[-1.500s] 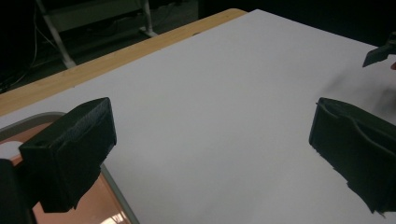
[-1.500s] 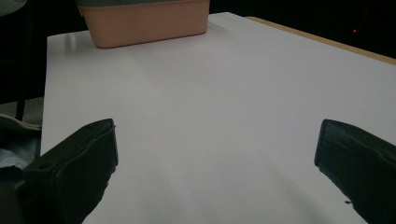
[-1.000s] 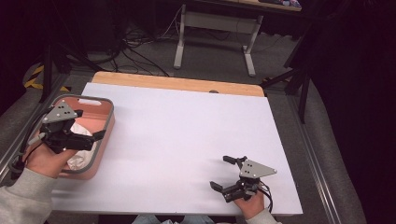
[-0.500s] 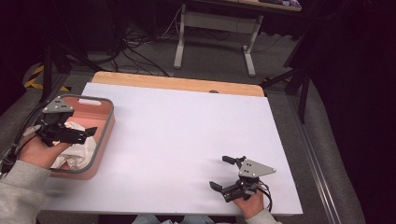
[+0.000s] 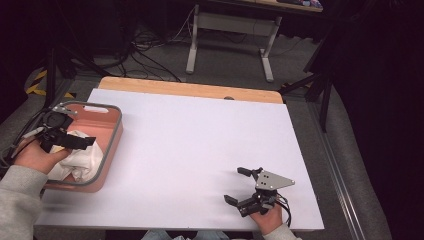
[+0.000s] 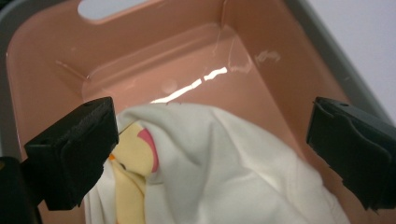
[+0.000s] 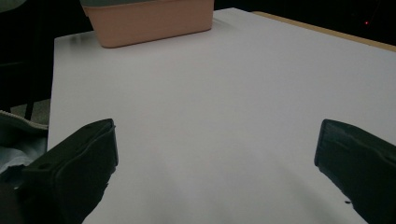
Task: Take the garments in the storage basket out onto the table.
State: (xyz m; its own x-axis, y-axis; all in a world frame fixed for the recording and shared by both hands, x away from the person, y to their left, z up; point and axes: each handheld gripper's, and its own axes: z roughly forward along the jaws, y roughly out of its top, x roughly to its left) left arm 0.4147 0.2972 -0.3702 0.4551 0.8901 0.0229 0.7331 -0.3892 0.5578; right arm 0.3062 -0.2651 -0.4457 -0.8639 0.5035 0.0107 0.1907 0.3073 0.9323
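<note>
- The left gripper (image 5: pixel 75 141) has drawn back toward the person's side of the pink basket (image 5: pixel 114 145) over the last second; a moment ago it sat deeper over the tub, now it hangs above the near-left part with the hand (image 5: pixel 37 157) resting low beside the rim
- Its jaws stand wide apart in the left gripper view, one pad at each side of the frame, and nothing is caught between them; the white cloth (image 6: pixel 224 172) lies just under and ahead of them
- The cloth is crumpled in the nearer half of the basket (image 6: pixel 154 56), white with a yellow and pink print (image 6: pixel 135 158) showing in a fold; the far half of the tub floor is bare and glossy
- The cloth (image 5: pixel 82 157) looks much as it did, so I judge the pull-back is a re-aim for a grab and not a release; the pick itself is not yet made
- The right gripper (image 5: pixel 240 186) has not stirred; it rests on the white table (image 5: pixel 200 135) near the front right edge, jaws spread wide on nothing, the basket (image 7: pixel 149 21) well apart from it across the bare sheet
- Next, I think, the left jaws need to drop onto a raised fold and close; a flat patch would likely slip out
</note>
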